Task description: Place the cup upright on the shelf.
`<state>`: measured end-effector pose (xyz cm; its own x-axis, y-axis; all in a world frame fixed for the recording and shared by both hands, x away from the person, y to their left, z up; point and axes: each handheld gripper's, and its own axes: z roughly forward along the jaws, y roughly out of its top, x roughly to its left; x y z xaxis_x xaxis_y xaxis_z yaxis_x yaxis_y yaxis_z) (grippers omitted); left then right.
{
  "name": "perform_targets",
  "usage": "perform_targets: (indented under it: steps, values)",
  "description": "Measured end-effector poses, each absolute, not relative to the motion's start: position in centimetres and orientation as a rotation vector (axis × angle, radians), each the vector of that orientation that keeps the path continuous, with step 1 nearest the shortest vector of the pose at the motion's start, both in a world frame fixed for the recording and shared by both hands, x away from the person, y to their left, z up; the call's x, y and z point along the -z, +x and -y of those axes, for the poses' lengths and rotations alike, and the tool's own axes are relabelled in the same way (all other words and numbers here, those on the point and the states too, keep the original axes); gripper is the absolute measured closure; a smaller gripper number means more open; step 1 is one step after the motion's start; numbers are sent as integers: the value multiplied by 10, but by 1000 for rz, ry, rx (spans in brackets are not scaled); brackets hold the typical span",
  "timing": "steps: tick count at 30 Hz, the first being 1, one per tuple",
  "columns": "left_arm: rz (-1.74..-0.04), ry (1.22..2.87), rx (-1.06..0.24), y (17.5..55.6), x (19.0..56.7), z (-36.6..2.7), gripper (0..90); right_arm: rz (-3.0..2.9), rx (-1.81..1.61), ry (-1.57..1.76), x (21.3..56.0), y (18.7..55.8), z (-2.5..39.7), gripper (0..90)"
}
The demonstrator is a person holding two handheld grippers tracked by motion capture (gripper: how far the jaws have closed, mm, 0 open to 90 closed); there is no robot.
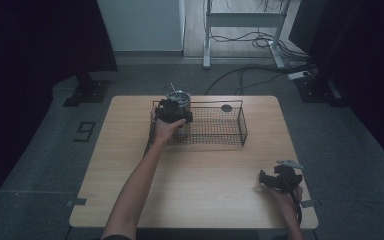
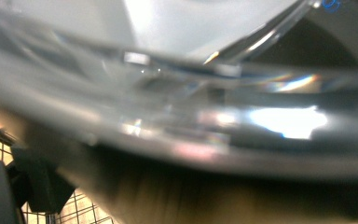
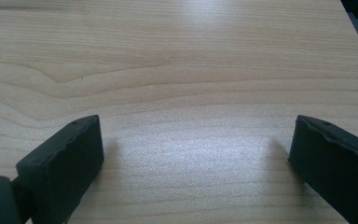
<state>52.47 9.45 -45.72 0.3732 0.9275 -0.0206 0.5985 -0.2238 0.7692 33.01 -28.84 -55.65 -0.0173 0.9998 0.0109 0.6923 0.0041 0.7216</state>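
Observation:
A shiny metal pot with a glass lid [image 1: 179, 96] stands at the left end of a black wire basket [image 1: 215, 127] on the wooden table [image 1: 195, 180]. My left gripper [image 1: 172, 112] is right against the pot, over the basket's left end. Up close in the left gripper view, the blurred pot [image 2: 182, 107] spans the frame, and one black jaw shows at the bottom left over the basket mesh [image 2: 81, 207]. Whether the jaws press on the pot is hidden. My right gripper [image 1: 278, 179] rests near the table's front right; its jaws stand wide apart over bare wood [image 3: 196, 154].
A small dark round object [image 1: 226, 108] lies at the basket's far rim. Beyond the table are a white cabinet [image 1: 140, 25], a metal desk frame [image 1: 245, 20] and cables on the grey floor [image 1: 260, 70]. Dark curtains hang on both sides.

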Motion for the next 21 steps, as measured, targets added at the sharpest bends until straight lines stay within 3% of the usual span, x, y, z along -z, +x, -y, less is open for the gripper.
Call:
perform_targets:
  steps: [21]
  values:
    - [-1279,1928,-598,509,470,-102,15,-1762,-763,1740,557,330,288,28]
